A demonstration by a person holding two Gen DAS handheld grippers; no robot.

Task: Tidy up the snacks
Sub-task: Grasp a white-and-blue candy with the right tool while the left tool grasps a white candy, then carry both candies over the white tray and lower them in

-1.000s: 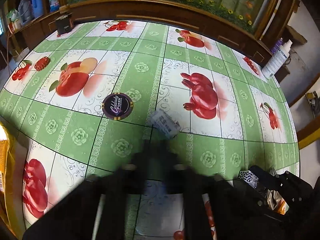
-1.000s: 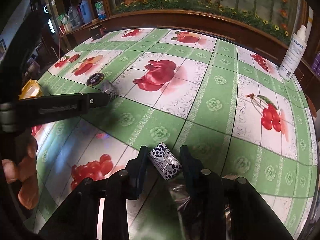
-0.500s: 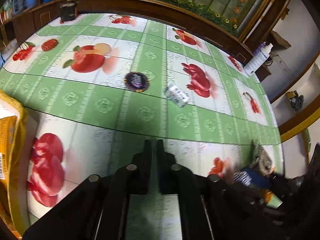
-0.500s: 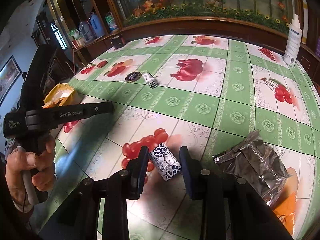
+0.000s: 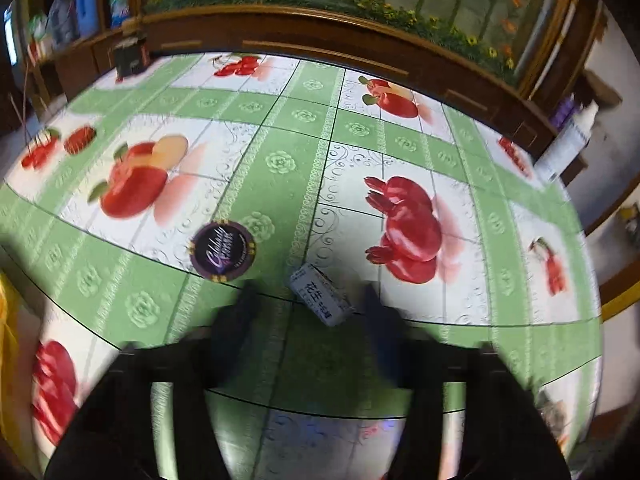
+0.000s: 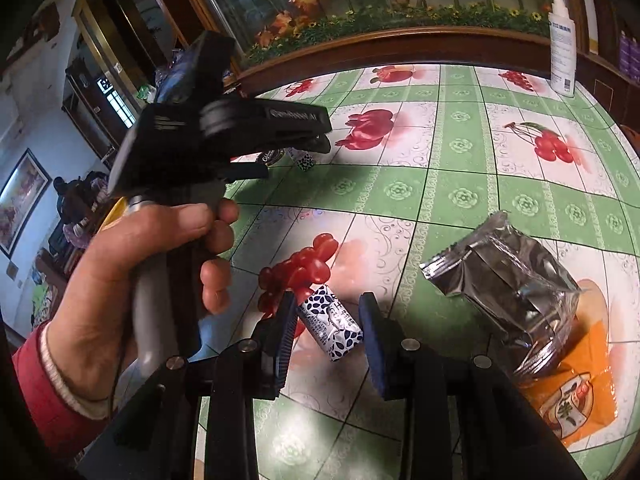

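— Any writing? — "花生" on the candy (image 5: 322,295) lying on the worktop (image 5: 280,128) between the left tool (image 5: 308,300), spread wide now, shut before.
— Right tool (image 6: 329,320)? — Gripping its leaf-print candy (image 6: 330,326).

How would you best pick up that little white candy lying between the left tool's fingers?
Grip the small candy across its narrow middle, coming down from above. It lies flat and slanted on the tablecloth, so the open left gripper would probably need turning to meet its long sides squarely.
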